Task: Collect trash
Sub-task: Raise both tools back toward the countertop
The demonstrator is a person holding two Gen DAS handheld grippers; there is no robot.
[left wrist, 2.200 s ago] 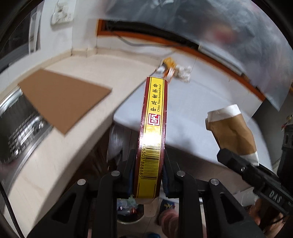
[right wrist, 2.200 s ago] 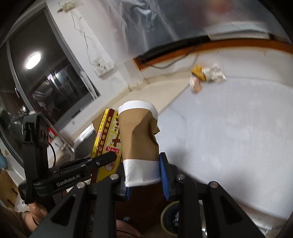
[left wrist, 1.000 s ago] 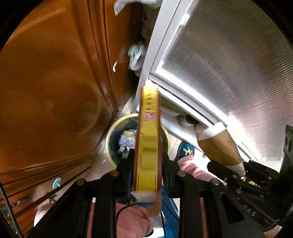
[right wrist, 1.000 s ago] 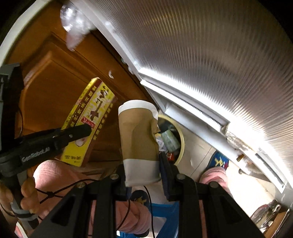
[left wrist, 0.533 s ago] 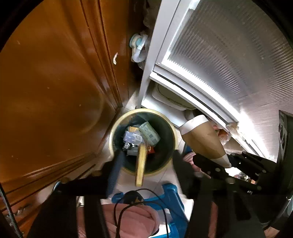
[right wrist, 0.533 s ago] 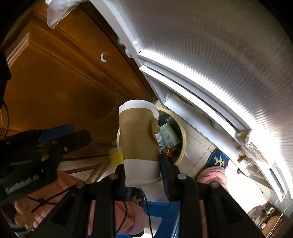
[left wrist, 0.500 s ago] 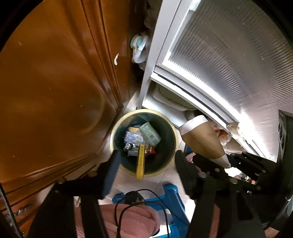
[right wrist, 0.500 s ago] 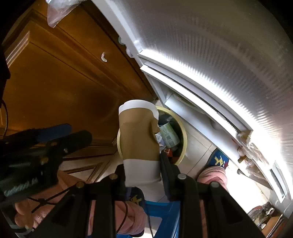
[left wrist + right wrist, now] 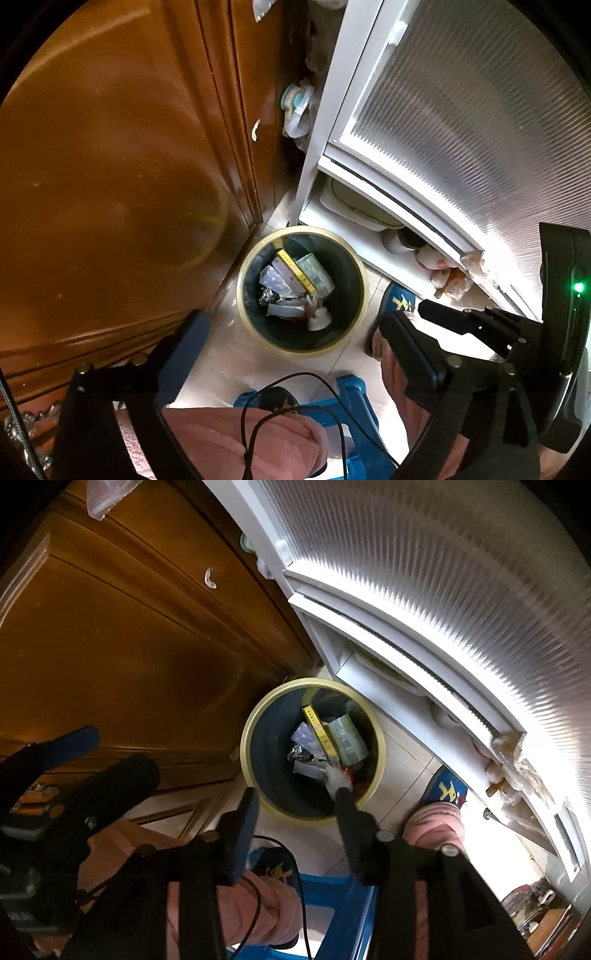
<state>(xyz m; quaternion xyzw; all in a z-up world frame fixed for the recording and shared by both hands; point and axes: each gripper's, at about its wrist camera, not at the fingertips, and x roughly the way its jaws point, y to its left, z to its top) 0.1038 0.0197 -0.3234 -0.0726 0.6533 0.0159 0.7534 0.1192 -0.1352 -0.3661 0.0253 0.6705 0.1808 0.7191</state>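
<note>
1. Both loads have left the jaws since the earlier frames: the yellow box (image 9: 293, 268) and the paper cup (image 9: 318, 320) now lie in the trash bin (image 9: 246, 306).
2. Left gripper (image 9: 295, 332) has just been opening; its jaws stand wide with nothing between them, above the bin.
3. Right gripper (image 9: 295, 805) has just been opening too, jaws apart and empty.
4. Seen from the left wrist, the wooden door (image 9: 110, 166) is at nine o'clock of the bin and the ribbed panel (image 9: 461, 110) at two o'clock.
</note>
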